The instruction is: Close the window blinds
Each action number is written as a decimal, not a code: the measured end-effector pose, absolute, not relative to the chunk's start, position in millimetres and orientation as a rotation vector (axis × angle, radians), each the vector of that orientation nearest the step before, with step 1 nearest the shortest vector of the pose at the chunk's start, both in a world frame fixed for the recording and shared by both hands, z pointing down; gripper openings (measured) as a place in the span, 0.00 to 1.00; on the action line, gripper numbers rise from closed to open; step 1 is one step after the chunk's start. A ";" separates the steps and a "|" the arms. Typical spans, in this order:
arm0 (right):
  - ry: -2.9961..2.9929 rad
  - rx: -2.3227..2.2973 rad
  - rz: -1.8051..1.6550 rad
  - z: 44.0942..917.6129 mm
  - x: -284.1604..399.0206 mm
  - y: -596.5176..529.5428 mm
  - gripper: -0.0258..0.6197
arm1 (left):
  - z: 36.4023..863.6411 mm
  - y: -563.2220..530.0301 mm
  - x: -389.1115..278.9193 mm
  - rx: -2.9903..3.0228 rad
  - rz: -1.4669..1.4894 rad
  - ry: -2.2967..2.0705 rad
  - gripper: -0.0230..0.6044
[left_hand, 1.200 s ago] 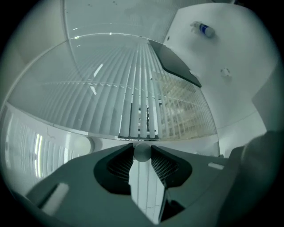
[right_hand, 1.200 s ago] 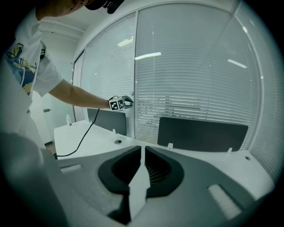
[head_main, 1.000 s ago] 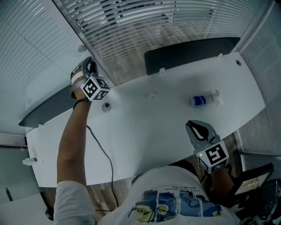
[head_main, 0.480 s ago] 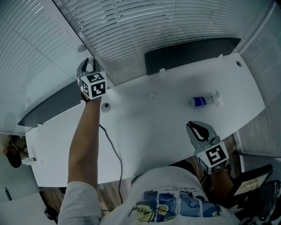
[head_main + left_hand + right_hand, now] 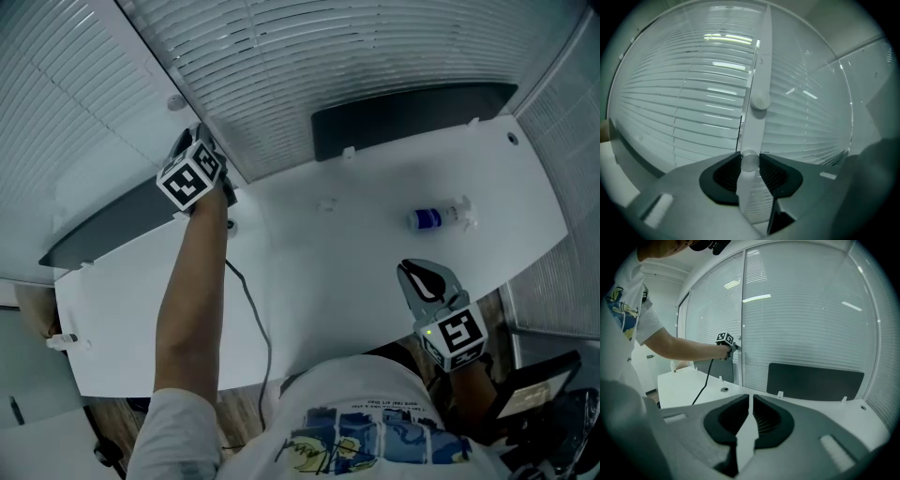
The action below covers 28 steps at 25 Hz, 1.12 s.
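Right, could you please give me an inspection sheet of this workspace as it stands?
Surface: white desk, few things on it.
Job's things: window blinds, slats look closed; control knob on the frame post.
Clutter: small bottle lying on its side on the desk.
Grippers: left gripper shut on the control knob; right gripper shut, empty, near the desk's front edge.
Cables: black cable trailing from the left gripper across the desk.
Surroundings: dark panel behind the desk.

shirt [image 5: 375, 422]: white, blue print | left gripper [image 5: 199, 141], right gripper [image 5: 424, 277]: grey, black jaws, black-and-white marker cubes [image 5: 192, 178] | cable [image 5: 266, 328]: dark
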State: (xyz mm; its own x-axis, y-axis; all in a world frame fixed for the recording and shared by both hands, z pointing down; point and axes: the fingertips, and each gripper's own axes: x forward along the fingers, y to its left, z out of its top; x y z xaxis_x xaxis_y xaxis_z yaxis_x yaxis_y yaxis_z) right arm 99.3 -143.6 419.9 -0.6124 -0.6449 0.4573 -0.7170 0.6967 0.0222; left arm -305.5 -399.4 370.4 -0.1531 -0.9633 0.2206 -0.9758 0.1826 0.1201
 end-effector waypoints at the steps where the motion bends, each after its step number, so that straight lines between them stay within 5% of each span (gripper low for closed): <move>1: -2.472 1.051 0.225 420.0 99.2 -144.5 0.07 | 370.6 -400.2 -305.2 1.859 0.104 -2.221 0.24; 14: -2.477 1.034 0.230 422.0 95.6 -144.6 0.07 | 370.3 -393.4 -283.2 2.251 1.482 -2.362 0.36; 21: -2.483 1.036 0.226 421.7 96.2 -143.7 0.07 | 387.0 -395.7 -280.8 2.248 2.514 -2.013 0.36; 28: -2.480 1.041 0.226 422.9 95.5 -147.7 0.07 | 401.3 -409.0 -294.4 2.012 3.057 -1.756 0.36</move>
State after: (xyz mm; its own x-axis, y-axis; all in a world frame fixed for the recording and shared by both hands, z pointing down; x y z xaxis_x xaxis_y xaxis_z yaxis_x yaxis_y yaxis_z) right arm 95.5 -147.7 422.9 -0.6204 -0.6389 0.4549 -0.7105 0.7035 0.0191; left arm -294.4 -409.0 401.3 -0.2129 -0.9427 0.2569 0.2531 -0.3072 -0.9174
